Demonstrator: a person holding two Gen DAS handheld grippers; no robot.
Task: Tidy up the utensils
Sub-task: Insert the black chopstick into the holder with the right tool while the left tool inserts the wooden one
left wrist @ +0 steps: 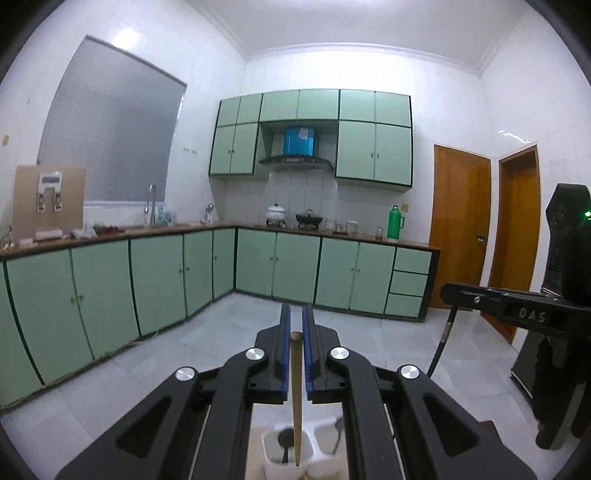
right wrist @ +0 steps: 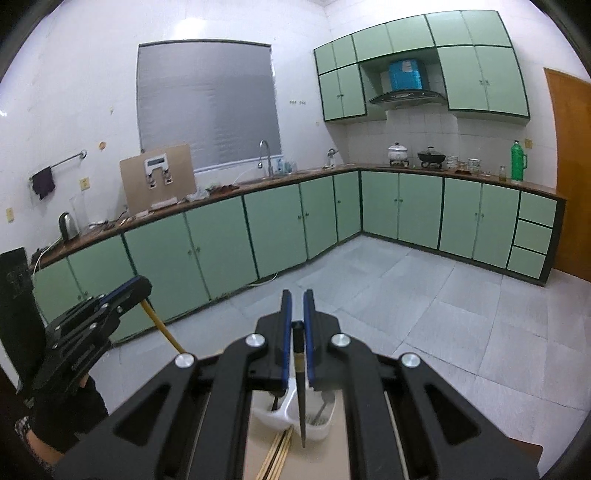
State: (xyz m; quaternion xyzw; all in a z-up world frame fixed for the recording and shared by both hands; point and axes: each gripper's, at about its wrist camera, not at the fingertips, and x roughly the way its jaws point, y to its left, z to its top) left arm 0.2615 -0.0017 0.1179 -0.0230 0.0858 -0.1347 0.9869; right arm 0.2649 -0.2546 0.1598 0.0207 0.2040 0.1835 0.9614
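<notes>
The left gripper (left wrist: 296, 325) fingers clench a wooden chopstick (left wrist: 296, 398), the right gripper (right wrist: 297, 314) fingers a black utensil (right wrist: 301, 402), both hanging above the white holder (right wrist: 321, 432) for dropping in

Both views are evenly lit from overhead; glare is thrown onto the glossy white tiled wall (left wrist: 125, 40) and pale ceiling (left wrist: 362, 22). Straight lines are bowed by fisheye distortion, and the corners are vignetted black.

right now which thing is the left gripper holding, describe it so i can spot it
Start at the white divided utensil holder on the table below the grippers. Hanging over it, clamped in the left gripper, is a wooden chopstick: pale and tapered, unlike the black pointed utensil in the right gripper.
</notes>
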